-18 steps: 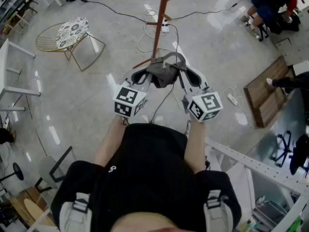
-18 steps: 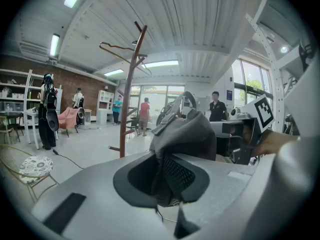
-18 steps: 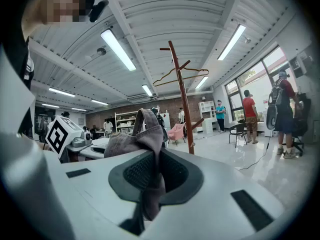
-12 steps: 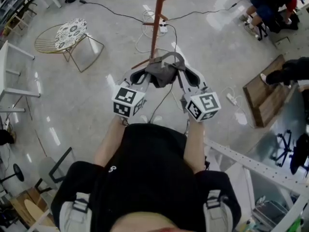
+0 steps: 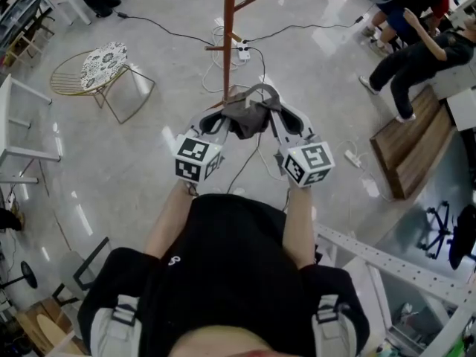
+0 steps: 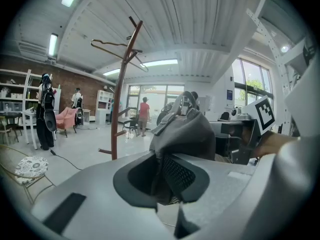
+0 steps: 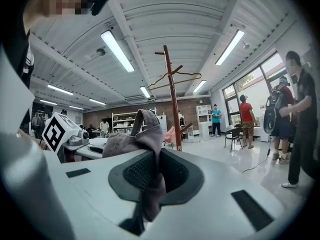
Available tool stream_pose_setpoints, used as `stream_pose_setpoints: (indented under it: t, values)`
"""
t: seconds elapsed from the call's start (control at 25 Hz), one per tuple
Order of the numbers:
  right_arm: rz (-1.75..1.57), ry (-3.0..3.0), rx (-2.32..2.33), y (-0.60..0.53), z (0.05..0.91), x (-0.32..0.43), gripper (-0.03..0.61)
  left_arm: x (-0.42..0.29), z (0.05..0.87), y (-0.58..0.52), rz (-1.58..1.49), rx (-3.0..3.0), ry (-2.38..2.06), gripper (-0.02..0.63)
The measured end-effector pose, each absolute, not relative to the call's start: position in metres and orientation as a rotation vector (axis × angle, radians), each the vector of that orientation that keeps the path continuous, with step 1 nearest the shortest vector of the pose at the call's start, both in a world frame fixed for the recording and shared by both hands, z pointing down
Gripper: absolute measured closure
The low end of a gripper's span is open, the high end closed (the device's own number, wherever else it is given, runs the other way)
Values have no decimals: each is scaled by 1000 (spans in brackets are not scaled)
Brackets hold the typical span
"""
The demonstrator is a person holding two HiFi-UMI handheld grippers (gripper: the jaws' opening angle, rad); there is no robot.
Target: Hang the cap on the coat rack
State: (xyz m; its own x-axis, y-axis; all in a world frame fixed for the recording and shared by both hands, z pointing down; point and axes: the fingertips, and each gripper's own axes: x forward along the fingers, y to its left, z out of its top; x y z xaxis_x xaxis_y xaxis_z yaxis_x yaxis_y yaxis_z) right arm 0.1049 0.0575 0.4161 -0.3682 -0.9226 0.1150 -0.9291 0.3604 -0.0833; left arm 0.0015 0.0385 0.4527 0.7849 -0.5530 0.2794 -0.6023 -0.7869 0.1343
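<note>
Chair (image 5: 104, 56) with a patterned cushion sits way over on the left of the floor, well apart from us. Moving in, our left gripper (image 5: 220, 119) has its jaws pinched nearly together on the left side of the cap (image 5: 245, 116). In the left gripper view we can see the grey fabric bunched right between them.

So the cap is up in the air in front of our chest, slung between the two grippers, with its strap (image 5: 260, 88) arching over the top. Straight beyond it stands the rack (image 5: 227, 36), a reddish-brown pole with pegs poking out. From both gripper views it looks clear of the cap, not touching. A hanger (image 6: 116, 46) sits on one of the upper pegs, and white cables (image 5: 245, 47) lie on the floor round the base.

Then our right gripper (image 5: 285, 117), same deal: jaws squeezed almost closed on the cap's right side, cloth drooping down between them. Further right, a person (image 5: 416, 47) sits near a wooden board (image 5: 405, 143).
</note>
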Motion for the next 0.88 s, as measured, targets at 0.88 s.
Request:
stream_pose_setpoints:
  t: [0.88]
  values:
    - [318,-2679,1625,-11,438,141,555,31,470,-16,436,2702,-1014,583]
